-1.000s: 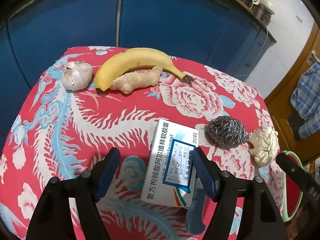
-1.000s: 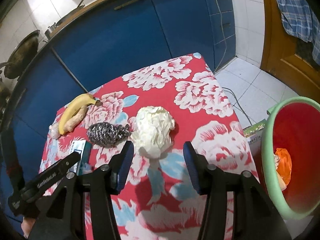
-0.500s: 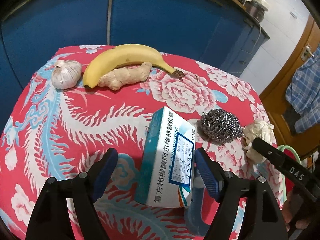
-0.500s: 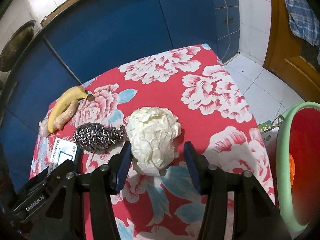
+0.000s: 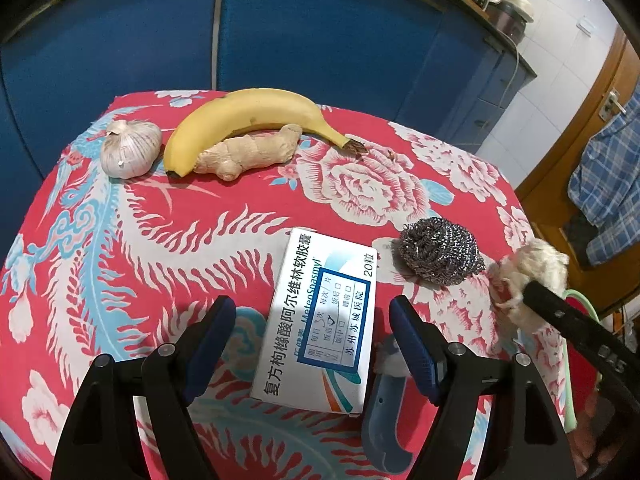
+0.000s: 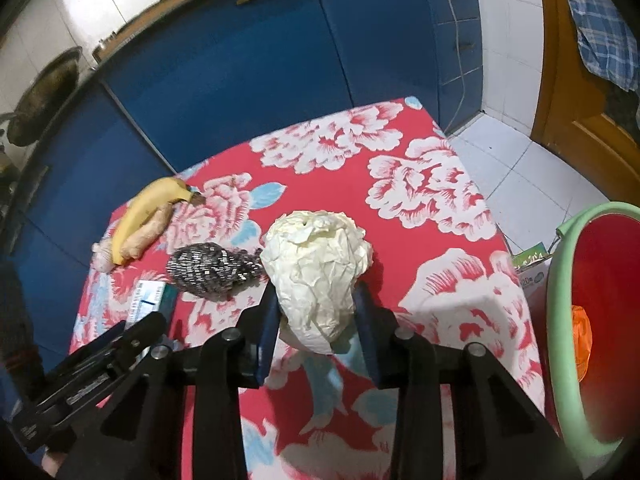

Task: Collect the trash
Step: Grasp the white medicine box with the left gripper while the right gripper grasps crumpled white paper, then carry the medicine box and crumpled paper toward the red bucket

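Observation:
A crumpled cream paper ball lies on the red flowered tablecloth. My right gripper has it between its fingers; the jaws are closing and both blue pads touch the ball's lower sides. From the left wrist the same paper ball shows at the right edge, with a black finger of the right gripper against it. My left gripper is open, its fingers astride a white medicine box without touching it.
A steel-wool scourer sits between box and paper. A banana, ginger and garlic lie at the far side. A red bin with a green rim stands off the table's right edge. Blue cabinets stand behind.
The right gripper has slid forward round the paper ball and its jaws have narrowed onto it. The left gripper stays over the box, still open.

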{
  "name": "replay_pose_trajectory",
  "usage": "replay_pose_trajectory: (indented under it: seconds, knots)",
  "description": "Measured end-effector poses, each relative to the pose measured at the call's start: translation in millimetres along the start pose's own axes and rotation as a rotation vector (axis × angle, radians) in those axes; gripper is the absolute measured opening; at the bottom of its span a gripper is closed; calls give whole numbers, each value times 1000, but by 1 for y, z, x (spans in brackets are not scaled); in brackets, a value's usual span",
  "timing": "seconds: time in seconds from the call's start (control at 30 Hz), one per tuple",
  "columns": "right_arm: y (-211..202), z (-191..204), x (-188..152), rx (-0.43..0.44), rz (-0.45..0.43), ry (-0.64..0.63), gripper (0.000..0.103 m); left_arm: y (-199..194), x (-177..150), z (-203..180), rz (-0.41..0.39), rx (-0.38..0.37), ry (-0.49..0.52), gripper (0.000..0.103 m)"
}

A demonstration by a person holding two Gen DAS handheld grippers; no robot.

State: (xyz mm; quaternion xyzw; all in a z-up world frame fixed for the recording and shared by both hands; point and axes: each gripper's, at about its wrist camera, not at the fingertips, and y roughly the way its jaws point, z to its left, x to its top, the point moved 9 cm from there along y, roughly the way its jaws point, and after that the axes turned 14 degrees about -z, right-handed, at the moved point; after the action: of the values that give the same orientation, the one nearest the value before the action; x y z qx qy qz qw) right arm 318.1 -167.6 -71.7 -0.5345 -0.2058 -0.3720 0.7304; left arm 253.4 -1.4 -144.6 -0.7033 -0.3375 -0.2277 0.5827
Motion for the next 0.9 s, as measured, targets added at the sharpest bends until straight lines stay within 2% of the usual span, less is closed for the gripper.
replay_pose_trajectory:
  seconds: [0.07,0.33,0.53,0.9]
  knots:
    - [-11,2,2,15,-17,3,38,0,0,1,-2,7,2,73]
    - [-44,8,2,47,-56,-2,39,-1,1,2,-7,12,9,69]
    - [-62,4,0,58,-74,9,39,0,2,4,-14,24,19,54]
    - [-88,-16,-4,37,-102,43,39,-5,3,5,-6,5,-14,52]
